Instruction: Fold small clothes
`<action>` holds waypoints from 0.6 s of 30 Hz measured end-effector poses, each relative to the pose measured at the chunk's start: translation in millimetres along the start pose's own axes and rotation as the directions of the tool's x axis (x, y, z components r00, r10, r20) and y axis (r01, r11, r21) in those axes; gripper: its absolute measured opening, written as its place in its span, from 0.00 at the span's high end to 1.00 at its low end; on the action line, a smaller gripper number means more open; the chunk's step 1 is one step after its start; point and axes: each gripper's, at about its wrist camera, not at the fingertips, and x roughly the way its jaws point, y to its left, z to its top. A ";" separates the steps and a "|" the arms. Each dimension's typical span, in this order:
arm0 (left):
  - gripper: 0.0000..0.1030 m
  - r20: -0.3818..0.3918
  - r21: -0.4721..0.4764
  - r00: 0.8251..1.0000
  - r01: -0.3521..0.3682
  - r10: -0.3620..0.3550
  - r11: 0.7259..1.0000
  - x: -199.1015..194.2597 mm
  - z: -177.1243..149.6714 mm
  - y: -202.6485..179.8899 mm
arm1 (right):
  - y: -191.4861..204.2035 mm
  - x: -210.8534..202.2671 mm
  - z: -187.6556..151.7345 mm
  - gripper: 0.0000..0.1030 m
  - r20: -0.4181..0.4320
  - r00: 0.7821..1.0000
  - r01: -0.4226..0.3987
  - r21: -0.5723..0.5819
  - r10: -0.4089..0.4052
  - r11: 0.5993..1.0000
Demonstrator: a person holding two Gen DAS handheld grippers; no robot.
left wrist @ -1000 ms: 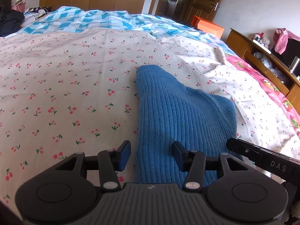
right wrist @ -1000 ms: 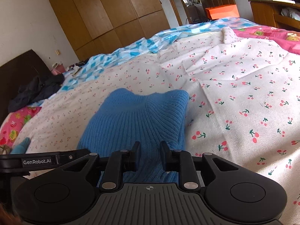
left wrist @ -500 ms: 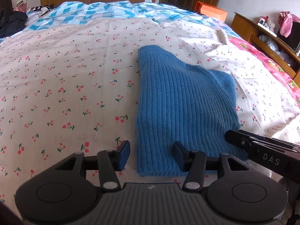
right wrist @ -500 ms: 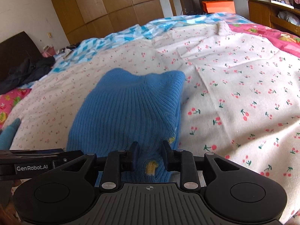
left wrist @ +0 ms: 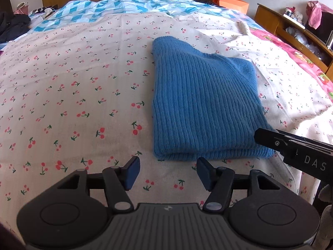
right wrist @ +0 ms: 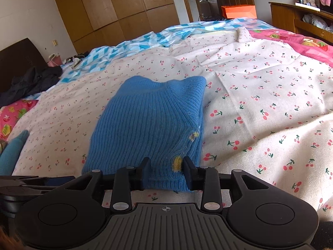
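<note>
On the bed, a cherry sheet (left wrist: 83, 95) is spread out, and a folded blue sweater (left wrist: 199, 104) lies flat on it. At about 7 o'clock from the sweater, the left gripper (left wrist: 168, 171) sits over bare sheet with its jaws spread and opening, and nothing is between them. At about 5 o'clock of the sweater, the right gripper (right wrist: 166, 169) has its jaws opening too, with the near edge of the sweater between them, but the pads are not squeezing it. Far off at 1 o'clock is an orange box (left wrist: 231, 1)
</note>
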 end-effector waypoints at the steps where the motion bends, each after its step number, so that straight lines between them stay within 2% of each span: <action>1: 0.37 -0.003 0.000 1.000 -0.001 0.001 1.000 -0.6 -2.6 0.5 | 1.8 -1.1 -0.9 0.65 -0.001 1.000 0.002 -0.003 -0.002 1.000; 3: 0.36 -0.007 0.002 1.000 -0.001 0.001 1.000 -1.7 -7.0 1.6 | 5.6 -3.3 -3.8 0.64 -0.003 1.000 0.005 -0.017 -0.005 1.000; 7: 0.27 0.000 0.008 1.000 -0.014 0.014 1.000 -5.4 -12.6 2.3 | 11.4 -7.4 -9.2 0.63 -0.005 1.000 0.015 -0.033 -0.015 0.999; 12: 0.24 0.013 -0.002 1.000 -0.010 0.010 1.000 -9.6 -18.5 7.2 | 17.6 -12.2 -15.2 0.61 -0.006 1.000 0.020 -0.052 -0.021 0.998; 16: 0.17 0.021 0.016 0.999 -0.034 0.034 0.999 -11.5 -25.1 9.0 | 24.6 -16.5 -22.1 0.61 -0.017 1.000 0.012 -0.073 -0.013 0.997; 18: 0.17 0.025 0.009 0.999 -0.030 0.030 1.000 -12.7 -27.2 11.5 | 29.0 -17.7 -25.1 0.59 -0.016 0.999 0.031 -0.099 -0.033 0.995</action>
